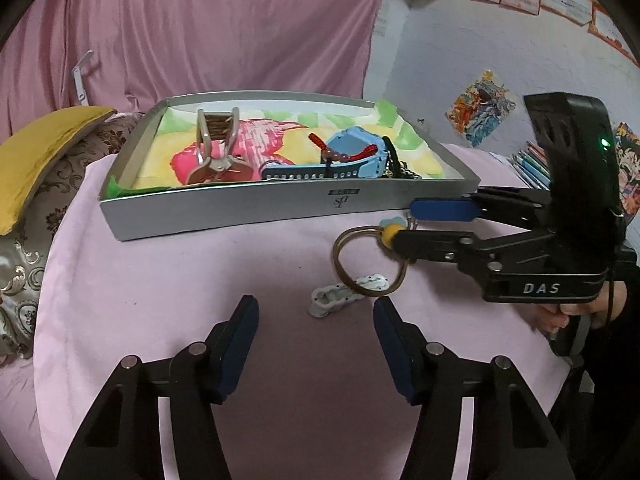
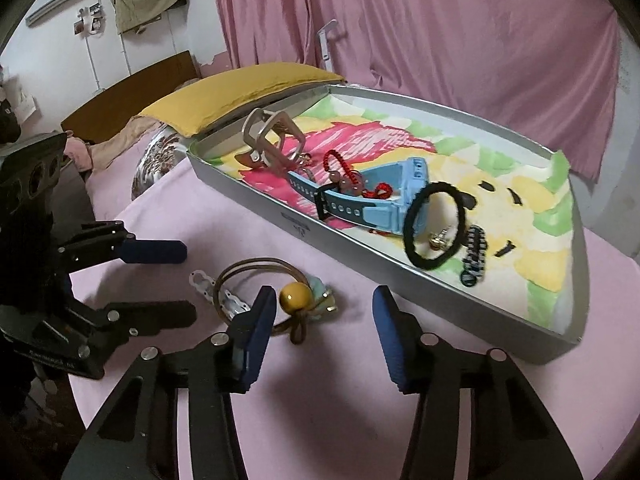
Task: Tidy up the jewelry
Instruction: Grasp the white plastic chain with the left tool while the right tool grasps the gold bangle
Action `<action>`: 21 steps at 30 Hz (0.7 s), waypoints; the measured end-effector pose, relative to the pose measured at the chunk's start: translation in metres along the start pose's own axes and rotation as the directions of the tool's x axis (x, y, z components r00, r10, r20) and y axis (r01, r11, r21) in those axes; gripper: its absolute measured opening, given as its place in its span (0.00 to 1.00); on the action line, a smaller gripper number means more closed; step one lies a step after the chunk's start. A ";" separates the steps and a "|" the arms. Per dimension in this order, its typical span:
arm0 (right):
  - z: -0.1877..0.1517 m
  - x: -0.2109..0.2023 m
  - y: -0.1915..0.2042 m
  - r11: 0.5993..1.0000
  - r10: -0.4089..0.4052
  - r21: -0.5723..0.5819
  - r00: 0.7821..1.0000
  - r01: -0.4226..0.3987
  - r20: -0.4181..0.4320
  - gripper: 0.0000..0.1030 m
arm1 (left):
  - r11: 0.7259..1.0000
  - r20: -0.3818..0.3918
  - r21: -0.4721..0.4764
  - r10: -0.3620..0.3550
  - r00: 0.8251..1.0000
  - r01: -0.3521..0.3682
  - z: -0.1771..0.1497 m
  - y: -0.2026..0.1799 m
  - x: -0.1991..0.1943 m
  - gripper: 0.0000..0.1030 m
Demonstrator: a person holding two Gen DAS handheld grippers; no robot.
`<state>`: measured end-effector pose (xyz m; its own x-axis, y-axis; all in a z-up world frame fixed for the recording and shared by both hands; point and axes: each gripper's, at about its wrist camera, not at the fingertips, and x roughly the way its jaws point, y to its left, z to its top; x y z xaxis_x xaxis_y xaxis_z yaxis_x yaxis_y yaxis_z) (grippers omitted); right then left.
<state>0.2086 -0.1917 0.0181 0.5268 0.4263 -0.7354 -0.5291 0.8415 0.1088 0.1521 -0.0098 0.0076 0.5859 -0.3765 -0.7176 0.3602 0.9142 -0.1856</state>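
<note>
Hair tie [image 2: 256,280] (yellow bead) between right gripper [image 2: 322,340] jaws, ungripped

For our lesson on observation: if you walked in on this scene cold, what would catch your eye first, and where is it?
First, the shallow grey box on the pink cloth, lined with a bright painted sheet and holding a light blue watch and a black hair tie. In front of it, outside the box, lies a brown hair band with a yellow bead, which the right gripper is reaching for with its fingers apart.
</note>
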 end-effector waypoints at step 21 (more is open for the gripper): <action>-0.015 -0.016 -0.026 0.998 -0.050 0.033 0.999 0.051 -0.020 0.23 | 0.989 -0.045 0.146 0.026 0.999 -0.020 0.008 -0.027 0.011 0.28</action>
<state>0.2033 -0.2253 0.0170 0.5395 0.3772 -0.7528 -0.4796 0.8725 0.0935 0.1545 -0.0395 0.0100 0.5622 -0.3453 -0.7515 0.4507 0.8898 -0.0717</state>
